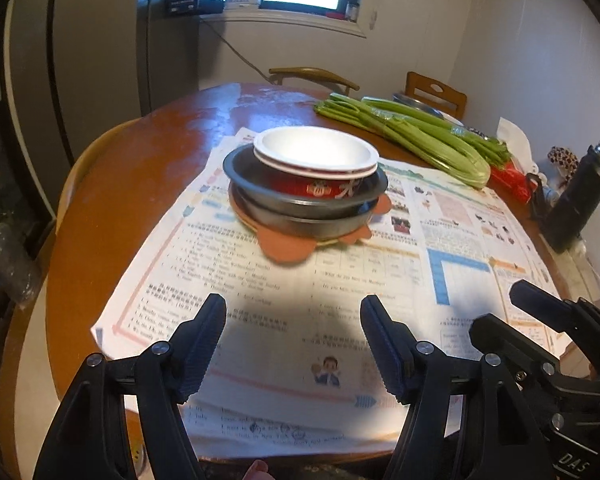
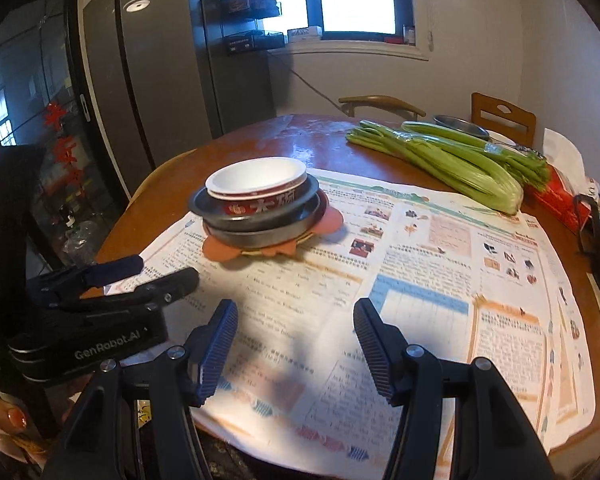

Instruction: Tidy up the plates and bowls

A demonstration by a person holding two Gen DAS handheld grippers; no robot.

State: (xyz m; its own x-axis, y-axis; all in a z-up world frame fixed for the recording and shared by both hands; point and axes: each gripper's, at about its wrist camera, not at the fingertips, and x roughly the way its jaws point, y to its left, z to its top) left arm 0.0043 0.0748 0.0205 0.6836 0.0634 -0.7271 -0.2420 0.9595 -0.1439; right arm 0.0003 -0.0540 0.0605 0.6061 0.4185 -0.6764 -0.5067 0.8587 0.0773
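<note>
- Two grippers are hovering over the near edge of the tabletop (image 1: 112,184), both with jaws apart and holding nothing: the left gripper (image 1: 294,346) and the right gripper (image 2: 296,350).
- One stack is sitting on an orange mat (image 1: 288,248) over the printed paper sheets (image 1: 340,312): two red-and-white bowls (image 1: 320,164) nested inside two grey metal plates (image 1: 300,208).
- From the left gripper, the stack is lying at 12 o'clock; from the right gripper, at about 11 o'clock. The left gripper is judged better aligned.
- Being round, the stack is presenting no long axis.
- Nothing is standing between jaws and stack.
- Celery (image 1: 412,136) is lying at 1 o'clock, well apart; a dark flask (image 1: 580,200) is standing at 2 o'clock.
</note>
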